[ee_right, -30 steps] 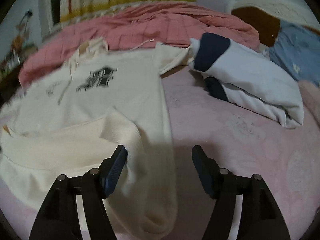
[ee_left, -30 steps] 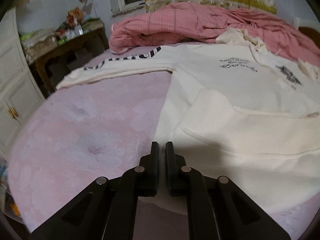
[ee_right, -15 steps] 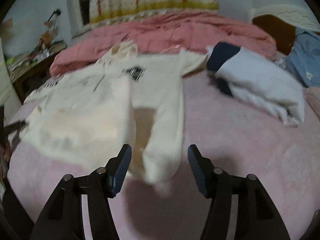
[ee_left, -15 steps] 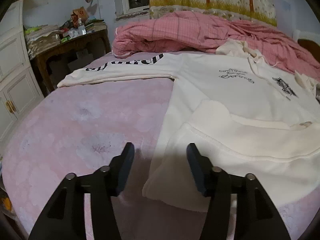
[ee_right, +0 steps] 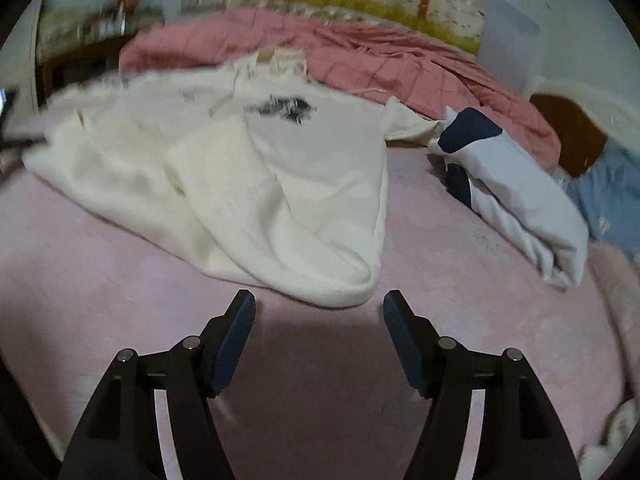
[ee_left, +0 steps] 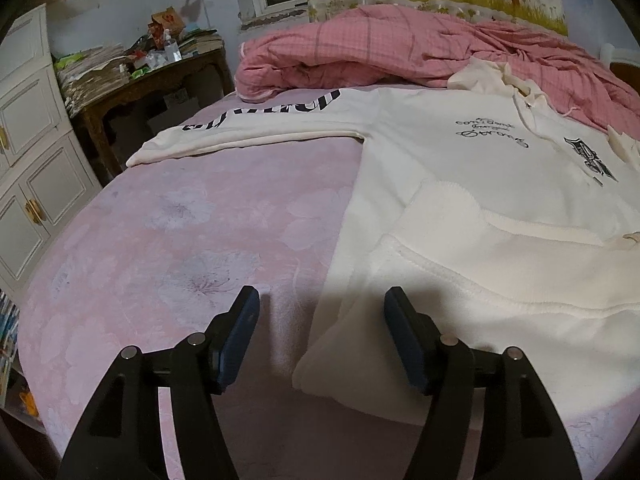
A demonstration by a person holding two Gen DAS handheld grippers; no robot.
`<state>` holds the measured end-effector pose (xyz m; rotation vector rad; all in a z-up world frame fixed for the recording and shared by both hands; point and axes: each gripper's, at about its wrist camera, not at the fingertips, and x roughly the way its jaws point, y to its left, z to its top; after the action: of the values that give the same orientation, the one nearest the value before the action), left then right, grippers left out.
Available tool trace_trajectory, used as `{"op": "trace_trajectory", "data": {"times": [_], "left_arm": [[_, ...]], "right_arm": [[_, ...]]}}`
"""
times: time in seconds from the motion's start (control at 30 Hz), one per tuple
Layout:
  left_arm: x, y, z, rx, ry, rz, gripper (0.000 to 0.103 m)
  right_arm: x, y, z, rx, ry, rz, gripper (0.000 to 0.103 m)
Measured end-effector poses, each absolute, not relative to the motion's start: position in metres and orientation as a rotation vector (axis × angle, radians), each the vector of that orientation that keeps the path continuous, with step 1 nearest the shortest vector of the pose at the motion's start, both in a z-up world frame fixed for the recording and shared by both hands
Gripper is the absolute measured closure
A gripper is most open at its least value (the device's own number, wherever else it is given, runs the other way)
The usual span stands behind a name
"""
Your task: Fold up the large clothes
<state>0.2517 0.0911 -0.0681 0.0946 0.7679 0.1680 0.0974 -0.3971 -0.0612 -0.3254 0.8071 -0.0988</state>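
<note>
A cream hoodie (ee_left: 460, 184) with black print lies front up on the pink bed sheet (ee_left: 180, 232). Its bottom hem is folded up over the body, and one sleeve (ee_left: 256, 128) stretches out to the left. My left gripper (ee_left: 322, 312) is open and empty, just in front of the hoodie's folded lower left corner. In the right wrist view the hoodie (ee_right: 288, 184) lies ahead, and my right gripper (ee_right: 318, 312) is open and empty just short of its folded lower right corner.
A rumpled pink quilt (ee_left: 400, 48) lies behind the hoodie. A folded white and navy garment (ee_right: 512, 184) and blue clothing (ee_right: 612, 200) lie to the right. A cluttered wooden desk (ee_left: 152, 80) and white cabinets (ee_left: 32, 152) stand to the left of the bed.
My left gripper was shut at the hoodie's edge, then opened and drew back. My right gripper stayed open and pulled back from over the hoodie to just before its corner.
</note>
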Motion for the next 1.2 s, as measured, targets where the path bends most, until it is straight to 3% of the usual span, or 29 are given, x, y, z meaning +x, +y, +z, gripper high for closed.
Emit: {"op": "trace_trajectory", "data": {"times": [0.1,0.43,0.47,0.5,0.53,0.57,0.6,0.67,0.77,0.83,0.87,0.9,0.93,0.97,1.0,1.03,1.2], "left_arm": [[0.252,0.090,-0.068,0.101,0.765,0.172,0.038],[0.252,0.090,-0.068,0.100,0.766,0.170,0.038],[0.252,0.090,-0.068,0.100,0.766,0.170,0.038],[0.252,0.090,-0.068,0.097,0.768,0.169,0.038],[0.252,0.090,-0.069,0.096,0.770,0.167,0.038],[0.252,0.090,-0.069,0.096,0.771,0.167,0.038],[0.252,0.089,-0.069,0.096,0.772,0.166,0.038],[0.252,0.089,-0.069,0.098,0.771,0.167,0.038],[0.252,0.089,-0.069,0.090,0.769,0.138,0.038],[0.257,0.087,-0.072,0.078,0.797,0.068,0.032],[0.261,0.087,-0.075,0.073,0.821,0.054,0.030],[0.265,0.089,-0.076,0.057,0.837,0.049,0.029],[0.266,0.091,-0.077,0.036,0.846,0.037,0.029],[0.267,0.095,-0.077,0.008,0.853,0.019,0.034],[0.266,0.097,-0.076,-0.022,0.850,-0.025,0.067],[0.262,0.096,-0.073,-0.027,0.833,-0.037,0.089],[0.233,0.093,-0.047,-0.005,0.677,0.083,0.091]], "right_arm": [[0.104,-0.396,-0.053,-0.325,0.751,-0.132,0.038],[0.123,-0.474,-0.030,0.136,0.710,-0.040,0.041],[0.123,-0.480,-0.031,0.148,0.712,-0.059,0.050],[0.124,-0.487,-0.034,0.148,0.726,-0.101,0.065],[0.127,-0.492,-0.039,0.163,0.750,-0.093,0.067],[0.128,-0.495,-0.042,0.190,0.763,-0.058,0.076],[0.128,-0.494,-0.044,0.202,0.766,-0.033,0.090],[0.123,-0.481,-0.042,0.137,0.752,-0.029,0.095],[0.120,-0.468,-0.034,0.097,0.699,-0.003,0.092],[0.130,-0.464,-0.031,0.120,0.707,0.035,0.069],[0.136,-0.464,-0.032,0.131,0.723,0.032,0.049],[0.143,-0.464,-0.035,0.142,0.743,0.026,0.036],[0.153,-0.463,-0.039,0.152,0.761,0.010,0.037],[0.158,-0.463,-0.043,0.160,0.776,0.004,0.057],[0.164,-0.463,-0.049,0.174,0.799,0.010,0.091],[0.166,-0.464,-0.053,0.200,0.810,0.022,0.093],[0.133,-0.450,-0.029,0.137,0.662,-0.125,0.094]]}}
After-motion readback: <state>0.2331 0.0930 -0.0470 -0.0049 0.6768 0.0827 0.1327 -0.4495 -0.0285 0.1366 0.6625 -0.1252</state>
